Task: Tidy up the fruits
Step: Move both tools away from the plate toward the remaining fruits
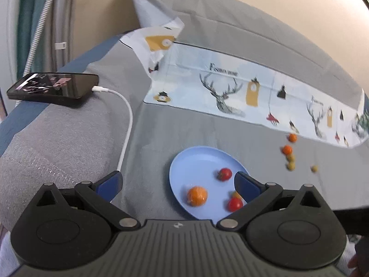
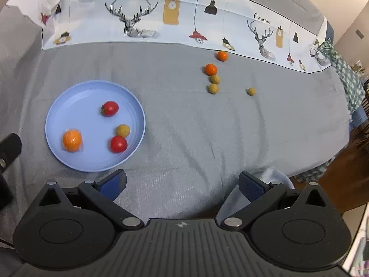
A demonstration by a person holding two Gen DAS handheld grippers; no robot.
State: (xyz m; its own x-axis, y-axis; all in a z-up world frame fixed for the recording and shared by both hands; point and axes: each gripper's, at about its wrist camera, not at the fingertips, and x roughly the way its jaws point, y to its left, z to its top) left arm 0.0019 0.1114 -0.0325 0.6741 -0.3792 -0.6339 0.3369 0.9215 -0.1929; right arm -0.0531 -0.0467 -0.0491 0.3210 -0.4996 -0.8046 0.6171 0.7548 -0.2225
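A blue plate [image 2: 69, 159] lies on the grey sheet and holds two red tomatoes [image 2: 109, 108], a wrapped orange [image 2: 72, 140] and a small yellow-brown fruit [image 2: 123, 130]. Loose on the sheet to the right lie two small oranges [image 2: 210, 69] and three yellow-brown fruits [image 2: 213, 88]. My right gripper [image 2: 182, 184] is open and empty, hovering near the sheet's front, right of the plate. My left gripper [image 1: 178, 184] is open and empty above the plate [image 1: 196, 161]; its right finger hides part of the plate. The loose fruits [image 1: 287, 150] show blurred at right.
A black phone [image 1: 53, 88] with a white charging cable [image 1: 125, 124] lies on a grey cushion at the left. A printed cloth with deer and lamps [image 2: 161, 16] runs along the back. A patterned green cloth [image 2: 346, 76] hangs at the bed's right edge.
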